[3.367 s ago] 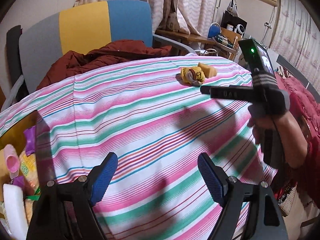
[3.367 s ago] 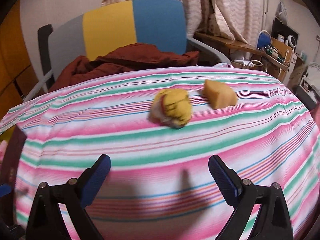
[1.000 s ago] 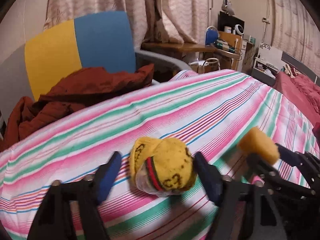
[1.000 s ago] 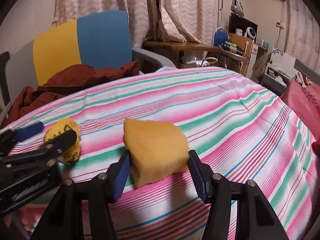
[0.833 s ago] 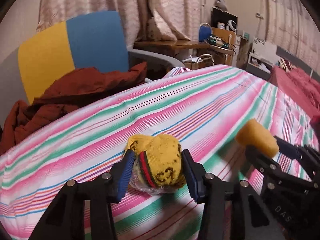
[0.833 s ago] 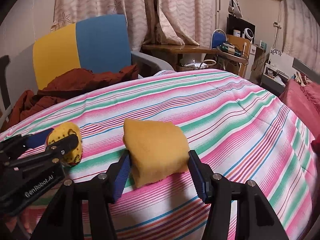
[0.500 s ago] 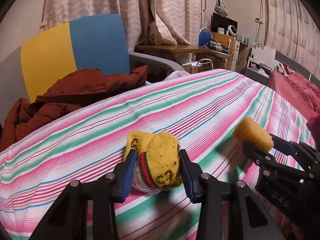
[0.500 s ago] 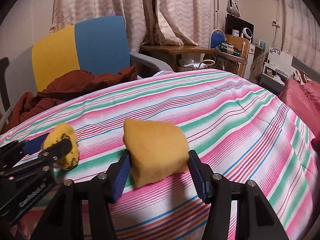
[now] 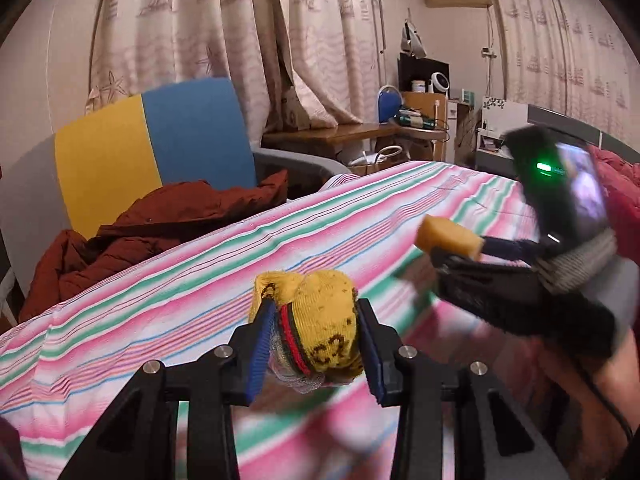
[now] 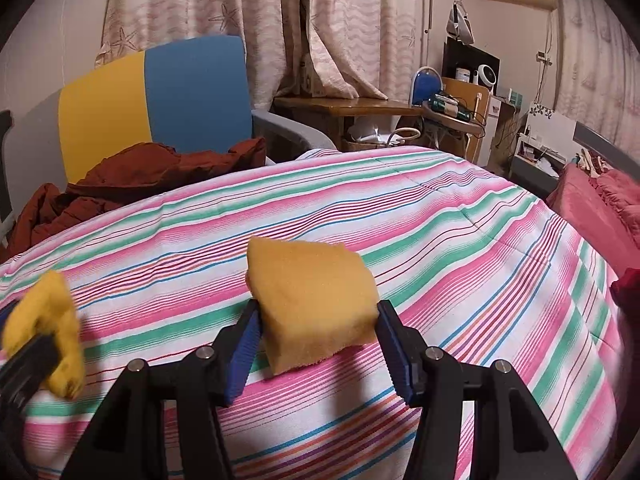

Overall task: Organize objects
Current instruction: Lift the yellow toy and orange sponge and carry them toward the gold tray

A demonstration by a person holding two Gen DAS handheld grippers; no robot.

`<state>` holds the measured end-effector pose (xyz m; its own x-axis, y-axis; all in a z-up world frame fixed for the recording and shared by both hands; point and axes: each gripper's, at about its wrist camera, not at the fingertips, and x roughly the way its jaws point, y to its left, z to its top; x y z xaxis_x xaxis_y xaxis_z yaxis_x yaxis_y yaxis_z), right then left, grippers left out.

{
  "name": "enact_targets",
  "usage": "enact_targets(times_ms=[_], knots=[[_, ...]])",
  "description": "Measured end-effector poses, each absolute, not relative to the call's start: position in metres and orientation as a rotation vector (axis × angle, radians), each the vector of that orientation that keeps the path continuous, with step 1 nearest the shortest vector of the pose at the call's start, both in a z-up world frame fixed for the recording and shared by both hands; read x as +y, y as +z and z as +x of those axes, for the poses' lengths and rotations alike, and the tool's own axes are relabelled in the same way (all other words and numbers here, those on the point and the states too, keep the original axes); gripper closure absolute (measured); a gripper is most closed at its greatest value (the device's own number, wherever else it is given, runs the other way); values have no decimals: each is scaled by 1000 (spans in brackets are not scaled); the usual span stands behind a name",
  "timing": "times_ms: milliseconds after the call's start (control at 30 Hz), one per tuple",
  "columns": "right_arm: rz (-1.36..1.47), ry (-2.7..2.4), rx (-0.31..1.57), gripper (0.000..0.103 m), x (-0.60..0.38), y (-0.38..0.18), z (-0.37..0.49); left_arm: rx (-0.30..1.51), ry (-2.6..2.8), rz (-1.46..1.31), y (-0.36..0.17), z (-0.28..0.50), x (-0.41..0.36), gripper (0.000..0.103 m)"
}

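**Both pieces in the grip, and nowhere in view to put them**

We hold one thing in each tool. Our left gripper (image 9: 316, 346) is clamped on the yellow knitted sock bundle with the red and green band (image 9: 320, 324); its blue pads (image 9: 260, 350) press in from either side, and the bundle's long axis runs forward, away from the camera, with the knit end poking out past the fingertips. Our right gripper (image 10: 316, 340) is clenched on the orange-yellow foam sponge wedge (image 10: 312, 300), which sits broad across the jaws with its ragged lower edge hanging between them.

Both things appear to be off the pink, green and white striped cloth (image 10: 460, 240), though the left view is blurred and we cannot say how far the bundle clears it. In the left view the right gripper (image 9: 460, 246) lies to our right and somewhat ahead, with the sponge (image 9: 448, 236) at its tip; in the right view the sock bundle (image 10: 48, 328) shows at the lower left edge. So the two tools stand side by side, near but not touching.

What the coming move turns on, as we judge it, is direction: no container shows in either view, so any drop spot must lie outside them. Beyond the cloth stands only the blue and yellow chair (image 9: 160, 148) with the rust-red jacket (image 9: 160, 224) heaped on it.
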<state>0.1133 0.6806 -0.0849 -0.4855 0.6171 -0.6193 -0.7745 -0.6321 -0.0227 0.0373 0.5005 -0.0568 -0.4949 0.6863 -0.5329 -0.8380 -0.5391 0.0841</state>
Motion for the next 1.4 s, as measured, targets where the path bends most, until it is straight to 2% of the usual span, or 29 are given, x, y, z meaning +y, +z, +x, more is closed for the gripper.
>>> enact_targets(times_ms=[433, 667, 1167, 1400], knots=[[-678, 2166, 231, 45, 662, -69, 117, 399, 2121, -511, -50, 77, 432, 64], [-707, 2210, 310, 45, 642, -59, 125, 399, 2131, -514, -53, 91, 400, 63], [-820, 2456, 275, 45, 500, -41, 137, 296, 2077, -700, -57, 98, 317, 63], [-855, 2552, 265, 45, 439, -32, 133, 297, 2077, -639, -39, 119, 268, 63]])
